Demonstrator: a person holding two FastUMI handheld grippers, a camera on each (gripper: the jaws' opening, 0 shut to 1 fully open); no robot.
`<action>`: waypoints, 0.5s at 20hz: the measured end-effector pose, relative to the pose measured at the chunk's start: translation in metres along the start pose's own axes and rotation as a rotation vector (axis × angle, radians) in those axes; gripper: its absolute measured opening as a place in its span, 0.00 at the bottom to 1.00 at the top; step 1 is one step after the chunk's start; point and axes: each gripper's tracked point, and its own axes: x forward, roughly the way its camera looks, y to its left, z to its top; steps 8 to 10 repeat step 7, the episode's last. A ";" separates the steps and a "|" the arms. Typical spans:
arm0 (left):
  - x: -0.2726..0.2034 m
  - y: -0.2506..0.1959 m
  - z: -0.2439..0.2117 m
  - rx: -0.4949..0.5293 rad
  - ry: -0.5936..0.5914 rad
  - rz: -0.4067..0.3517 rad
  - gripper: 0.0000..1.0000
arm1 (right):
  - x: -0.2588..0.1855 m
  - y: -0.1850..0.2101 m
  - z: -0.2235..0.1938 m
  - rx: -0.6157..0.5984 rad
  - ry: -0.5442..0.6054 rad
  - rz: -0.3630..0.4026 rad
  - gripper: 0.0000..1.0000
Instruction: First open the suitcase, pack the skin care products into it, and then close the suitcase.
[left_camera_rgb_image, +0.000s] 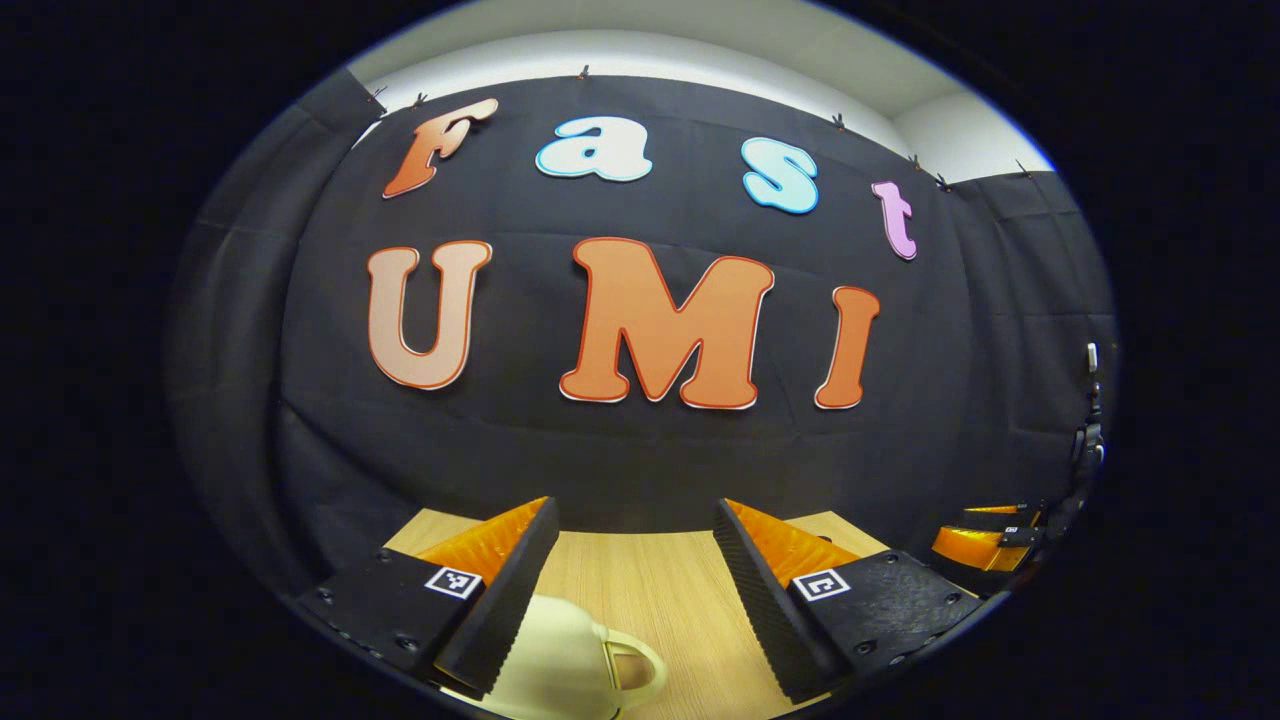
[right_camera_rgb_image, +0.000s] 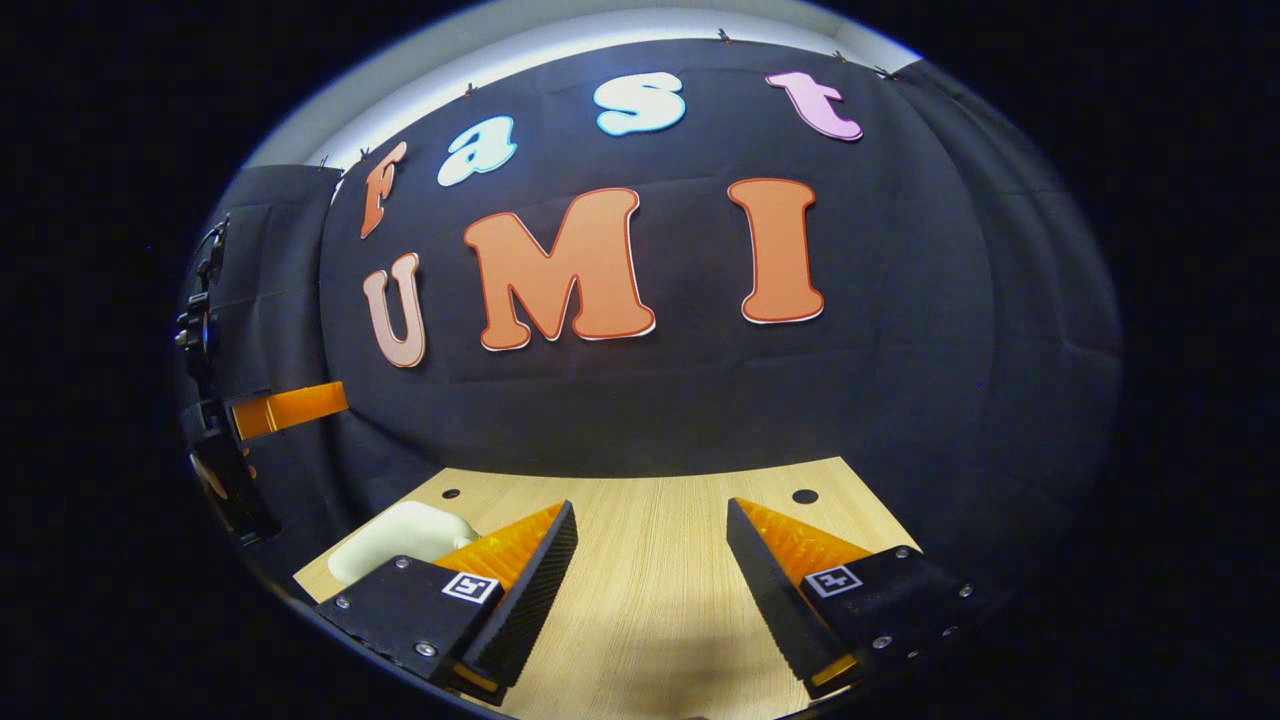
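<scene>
Suitcase (left_camera_rgb_image: 560, 655), apparently shut, lies below left gripper (left_camera_rgb_image: 635, 590), its fingers spread.

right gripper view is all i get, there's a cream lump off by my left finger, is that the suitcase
Observer: Likely yes. In the left gripper view the cream suitcase has a loop handle on its side.
Operator: where's the left gripper relative to it
Observer: The left gripper hangs over it with its fingers wide apart. The case lies partly under one finger and is not pinched.
Operator: is it open yet
Observer: From that view it reads as a closed, rounded shell, and I see no raised lid.
</scene>
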 end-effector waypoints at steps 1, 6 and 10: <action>0.000 0.001 -0.001 -0.002 0.007 -0.008 0.97 | -0.002 0.003 -0.003 -0.005 0.008 -0.002 0.95; 0.001 0.009 0.008 0.032 -0.011 -0.019 0.97 | -0.010 0.009 0.002 -0.009 0.007 -0.005 0.95; -0.001 0.009 0.008 0.043 -0.017 -0.025 0.97 | -0.009 0.011 0.002 -0.007 0.004 -0.002 0.95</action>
